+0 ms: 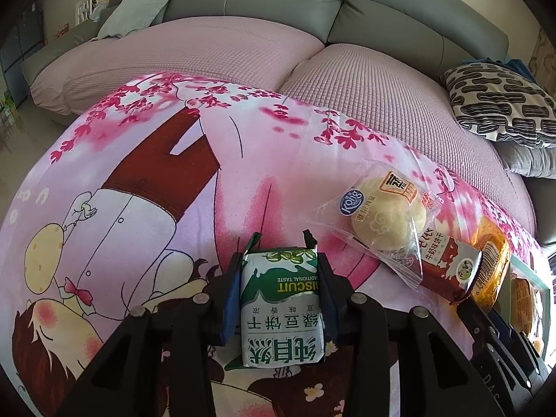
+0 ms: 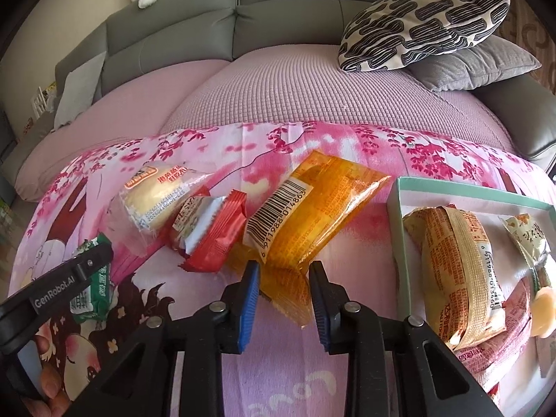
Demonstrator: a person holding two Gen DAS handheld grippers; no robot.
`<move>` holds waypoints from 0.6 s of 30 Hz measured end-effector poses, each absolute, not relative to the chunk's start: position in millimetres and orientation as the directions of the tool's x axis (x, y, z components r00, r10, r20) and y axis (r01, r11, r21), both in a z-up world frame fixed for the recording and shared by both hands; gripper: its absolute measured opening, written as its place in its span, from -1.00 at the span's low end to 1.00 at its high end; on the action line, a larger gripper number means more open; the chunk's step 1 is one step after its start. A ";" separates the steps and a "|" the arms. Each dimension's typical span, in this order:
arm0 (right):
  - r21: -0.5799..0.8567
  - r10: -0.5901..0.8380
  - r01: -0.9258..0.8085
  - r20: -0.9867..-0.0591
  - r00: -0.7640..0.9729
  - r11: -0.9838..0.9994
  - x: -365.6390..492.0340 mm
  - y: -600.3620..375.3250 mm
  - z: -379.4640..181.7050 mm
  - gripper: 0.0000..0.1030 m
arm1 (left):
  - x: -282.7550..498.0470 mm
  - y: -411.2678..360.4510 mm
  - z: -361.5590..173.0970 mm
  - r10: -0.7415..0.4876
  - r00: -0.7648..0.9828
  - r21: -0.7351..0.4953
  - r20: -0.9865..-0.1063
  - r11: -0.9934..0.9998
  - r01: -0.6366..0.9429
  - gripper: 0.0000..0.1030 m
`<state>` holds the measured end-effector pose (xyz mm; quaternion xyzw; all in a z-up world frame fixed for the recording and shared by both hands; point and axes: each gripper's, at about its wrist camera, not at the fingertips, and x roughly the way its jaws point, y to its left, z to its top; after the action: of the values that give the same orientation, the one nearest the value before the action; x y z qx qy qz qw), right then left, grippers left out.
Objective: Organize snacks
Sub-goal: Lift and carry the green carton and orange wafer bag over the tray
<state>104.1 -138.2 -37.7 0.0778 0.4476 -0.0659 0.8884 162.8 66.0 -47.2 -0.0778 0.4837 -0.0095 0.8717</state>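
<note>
Your left claw (image 1: pixel 282 253) was clamped on the green biscuit packet (image 1: pixel 283 307), low in the centre of the left wrist view, its blue pads pressing both sides of the packet. Your right claw (image 2: pixel 284 271) was clamped on the near end of the orange snack pack (image 2: pixel 312 215), which lay centre frame in the right wrist view on the pink printed cloth (image 2: pixel 271 146) covering the desk. To the left of that pack sat a red biscuit packet (image 2: pixel 212 239) and a clear-wrapped round pastry (image 2: pixel 156 205), touching one another. At the right edge stood the teal-rimmed box (image 2: pixel 469 193), with several wrapped snacks already inside it. A grey sofa (image 2: pixel 194 31) filled the upper part of the frame.
</note>
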 end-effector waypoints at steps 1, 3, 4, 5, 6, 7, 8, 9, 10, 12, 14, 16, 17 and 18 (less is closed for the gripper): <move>0.080 -0.051 0.194 -0.804 0.592 0.978 103.1 -139.1 -36.3 -0.27 | 162.9 67.2 -47.5 -0.098 0.531 -0.152 -0.841 0.987 -0.059 -0.20; 0.087 -0.062 0.216 -0.797 0.601 0.973 101.0 -141.9 -31.9 0.16 | 163.0 69.3 -47.4 -0.108 0.534 -0.164 -0.839 0.985 -0.059 -0.20; 0.098 -0.063 0.226 -0.787 0.614 0.969 99.6 -143.7 -28.4 0.21 | 163.1 70.1 -47.7 -0.112 0.533 -0.168 -0.839 0.984 -0.058 -0.20; 0.117 -0.063 0.237 -0.769 0.636 0.964 97.4 -146.1 -23.4 0.21 | 163.2 70.6 -48.1 -0.115 0.533 -0.171 -0.838 0.984 -0.056 -0.20; 0.131 -0.067 0.250 -0.752 0.655 0.959 95.7 -148.1 -18.0 0.22 | 163.4 70.9 -48.3 -0.118 0.532 -0.174 -0.838 0.983 -0.056 -0.20; 0.136 -0.077 0.261 -0.740 0.668 0.956 94.9 -149.2 -13.0 0.22 | 163.7 71.1 -48.5 -0.120 0.532 -0.176 -0.838 0.983 -0.055 -0.20; 0.136 -0.086 0.268 -0.731 0.677 0.954 95.7 -149.5 -8.9 0.22 | 163.7 71.1 -48.6 -0.122 0.532 -0.177 -0.838 0.983 -0.055 -0.20; 0.134 -0.093 0.274 -0.728 0.680 0.952 97.9 -149.7 -6.2 0.22 | 163.6 71.0 -48.8 -0.121 0.532 -0.177 -0.838 0.983 -0.054 -0.20; 0.131 -0.101 0.283 -0.729 0.677 0.950 101.6 -150.0 -4.7 0.22 | 163.7 70.6 -49.0 -0.121 0.532 -0.175 -0.838 0.983 -0.053 -0.20; 0.131 -0.114 0.303 -0.732 0.672 0.944 109.9 -151.4 -4.0 0.22 | 164.1 70.4 -49.5 -0.123 0.532 -0.176 -0.838 0.983 -0.051 -0.20; 0.122 -0.131 0.323 -0.740 0.660 0.939 118.1 -152.5 -5.5 0.22 | 164.4 71.4 -50.1 -0.130 0.532 -0.186 -0.837 0.981 -0.051 -0.20; 0.112 -0.145 0.338 -0.748 0.648 0.934 126.1 -152.3 -7.9 0.22 | 164.7 72.0 -50.6 -0.137 0.531 -0.193 -0.836 0.980 -0.051 -0.20; 0.103 -0.154 0.348 -0.756 0.636 0.932 130.1 -152.5 -9.9 0.22 | 164.7 72.3 -50.7 -0.139 0.531 -0.195 -0.836 0.980 -0.051 -0.20; 0.093 -0.164 0.357 -0.763 0.626 0.929 133.5 -152.9 -12.2 0.22 | 164.7 72.5 -50.8 -0.140 0.531 -0.196 -0.836 0.979 -0.051 -0.20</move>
<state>133.5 -152.9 -12.2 0.1185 0.4073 -0.1460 0.8937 164.8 72.5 -50.8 -0.0985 0.4834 -0.0255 0.8695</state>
